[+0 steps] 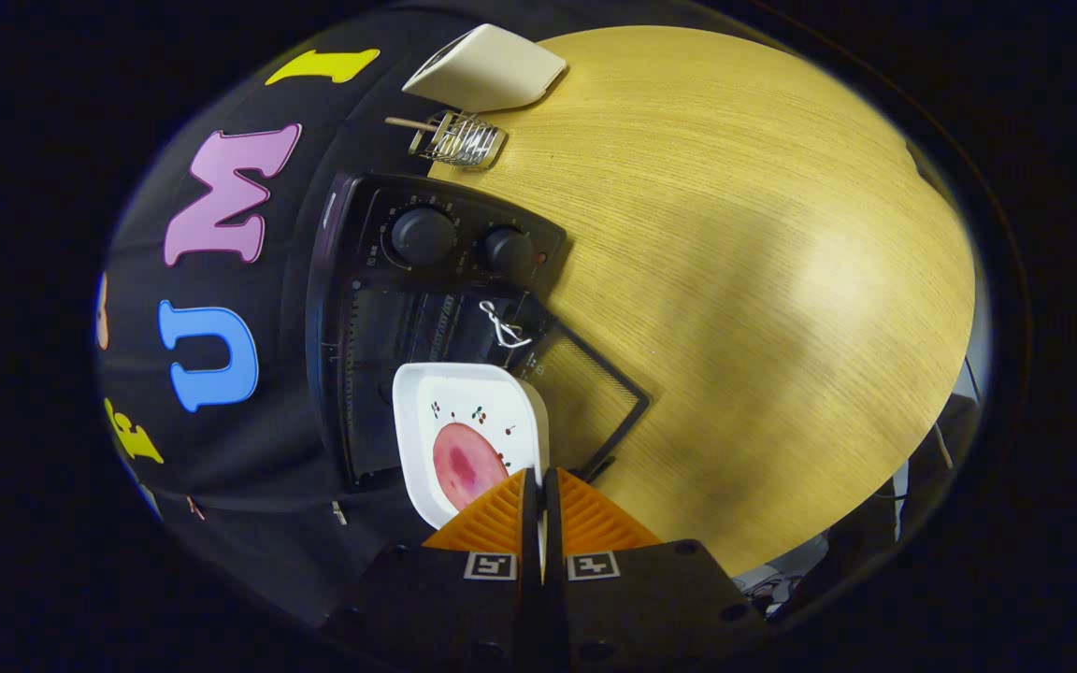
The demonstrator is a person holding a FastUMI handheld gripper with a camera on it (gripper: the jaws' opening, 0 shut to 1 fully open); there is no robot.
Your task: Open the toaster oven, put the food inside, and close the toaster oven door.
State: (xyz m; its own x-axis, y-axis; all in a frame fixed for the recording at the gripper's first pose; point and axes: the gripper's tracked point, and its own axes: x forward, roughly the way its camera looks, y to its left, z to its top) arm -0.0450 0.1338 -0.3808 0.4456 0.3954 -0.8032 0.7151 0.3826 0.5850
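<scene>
Toaster oven (408, 308) door open on wood table (735, 280), claw (540, 486) pinching plate (468, 439)

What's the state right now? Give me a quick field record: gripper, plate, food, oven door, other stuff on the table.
gripper: shut on the plate rim
plate: white, held on edge in front of the oven opening
food: pink round slice on the plate
oven: black, two knobs
door: open, lying down toward the table
table: wooden; wire rack and white box beyond the oven
</scene>
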